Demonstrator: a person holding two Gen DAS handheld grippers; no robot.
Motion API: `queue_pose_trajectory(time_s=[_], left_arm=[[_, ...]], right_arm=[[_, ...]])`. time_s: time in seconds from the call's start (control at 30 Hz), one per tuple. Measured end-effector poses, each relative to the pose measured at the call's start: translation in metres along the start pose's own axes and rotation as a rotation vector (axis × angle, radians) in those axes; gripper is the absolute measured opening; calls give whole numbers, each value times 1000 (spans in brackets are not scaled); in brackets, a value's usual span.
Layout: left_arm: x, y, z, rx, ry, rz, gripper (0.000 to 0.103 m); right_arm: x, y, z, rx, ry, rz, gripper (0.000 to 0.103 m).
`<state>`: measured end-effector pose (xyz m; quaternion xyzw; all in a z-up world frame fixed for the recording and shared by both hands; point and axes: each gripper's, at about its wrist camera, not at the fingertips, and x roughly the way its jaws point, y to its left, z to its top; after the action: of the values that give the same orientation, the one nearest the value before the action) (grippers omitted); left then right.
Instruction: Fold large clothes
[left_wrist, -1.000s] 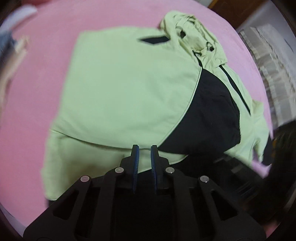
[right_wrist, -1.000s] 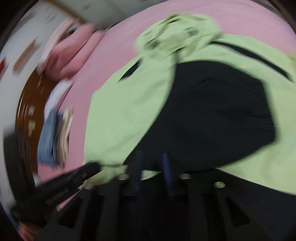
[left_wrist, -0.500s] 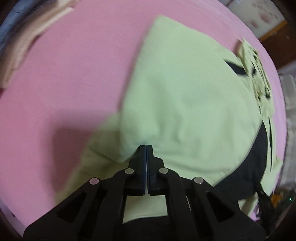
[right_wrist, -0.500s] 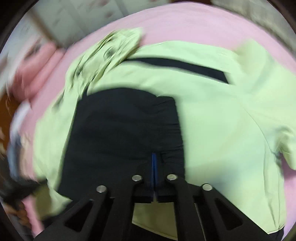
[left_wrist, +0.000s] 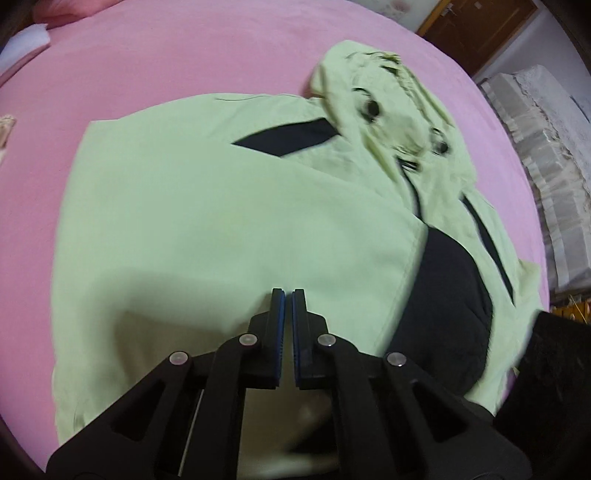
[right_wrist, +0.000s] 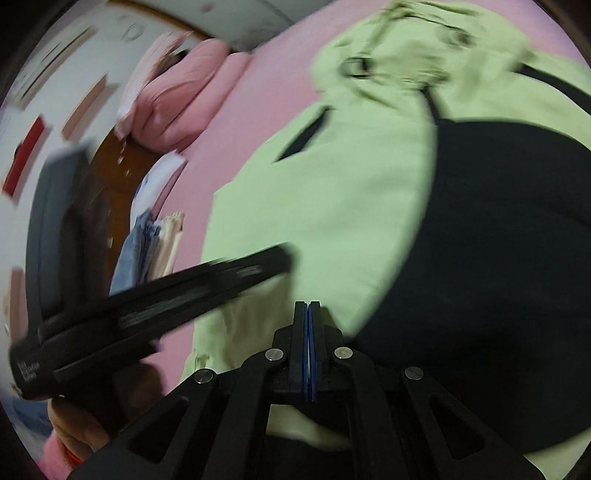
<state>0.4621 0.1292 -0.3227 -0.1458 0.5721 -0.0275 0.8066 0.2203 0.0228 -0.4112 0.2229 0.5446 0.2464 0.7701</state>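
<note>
Jacket (left_wrist: 207, 236), light green with black panels, spread flat across the pink bed (left_wrist: 155, 55), covering most of its middle. Hood (left_wrist: 388, 110) bunched at the jacket's far end, toward the bed's far right corner in the left wrist view. Large black panel (right_wrist: 498, 251) lies along the jacket's right half; a narrow black stripe (left_wrist: 291, 138) sits just below the hood. Pink pillows (right_wrist: 177, 103) at the bed's far left edge in the right wrist view; folded clothes (right_wrist: 147, 243), blue and cream, stacked along the same edge. Left claw (left_wrist: 288, 295) over the green fabric near the bed's near edge, blue pads drawn almost together, nothing between them. Right claw (right_wrist: 307, 306) at the green-black seam, pads pressed together, empty.
</note>
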Motion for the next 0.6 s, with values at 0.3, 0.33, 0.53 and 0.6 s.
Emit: queue_pose_trajectory(time_s=[0.3,0.33,0.53,0.6], left_arm=[[19,79,40,-86,-63,31,1],[17,84,44,-100,-70,58,1],[-2,114,66,-155,-190,339,1],[-13,119,70,-206,-189,231,1]], right_arm=[[-41,-122,45,134,-188,-95,0],[-58,-140,44,154,-238,-168,0],[-122,-189,36,317,-386,-347,0],[-130,-164,31,303,-412,-447,3]])
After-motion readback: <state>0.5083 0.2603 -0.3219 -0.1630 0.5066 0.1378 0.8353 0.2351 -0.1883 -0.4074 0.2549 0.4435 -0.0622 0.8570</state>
